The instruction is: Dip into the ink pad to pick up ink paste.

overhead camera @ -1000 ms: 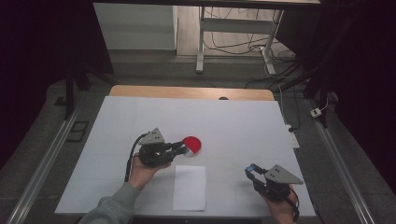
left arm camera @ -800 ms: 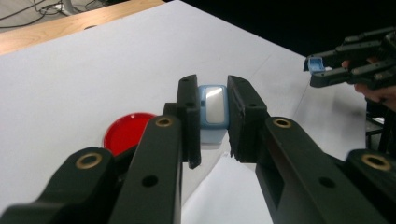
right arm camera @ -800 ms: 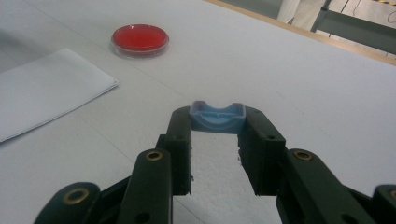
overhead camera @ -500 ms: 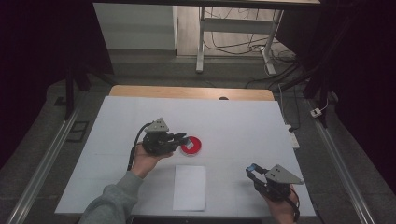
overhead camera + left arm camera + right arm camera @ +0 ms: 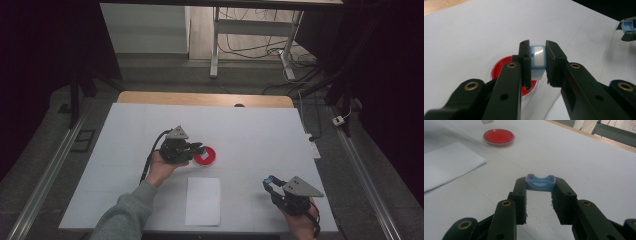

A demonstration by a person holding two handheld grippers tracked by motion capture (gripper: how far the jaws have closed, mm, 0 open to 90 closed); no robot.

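My left gripper (image 5: 199,148) is shut on a small light-blue and white block (image 5: 538,60). It holds the block just over the near edge of a round red dish (image 5: 207,157) in the middle of the white table. In the left gripper view the red dish (image 5: 502,69) lies under and behind the jaws. My right gripper (image 5: 271,183) rests near the front right of the table, shut on a shallow blue cap (image 5: 540,182) pinched between its tips. That cap (image 5: 627,26) also appears far off in the left gripper view.
A white sheet of paper (image 5: 203,200) lies flat in front of the dish, between my two hands. The white table cover (image 5: 260,130) ends at a wooden strip at the back. Metal rails run along both sides.
My left gripper has moved away from me and slightly right, bringing the block over the red dish. The right gripper has stayed put.
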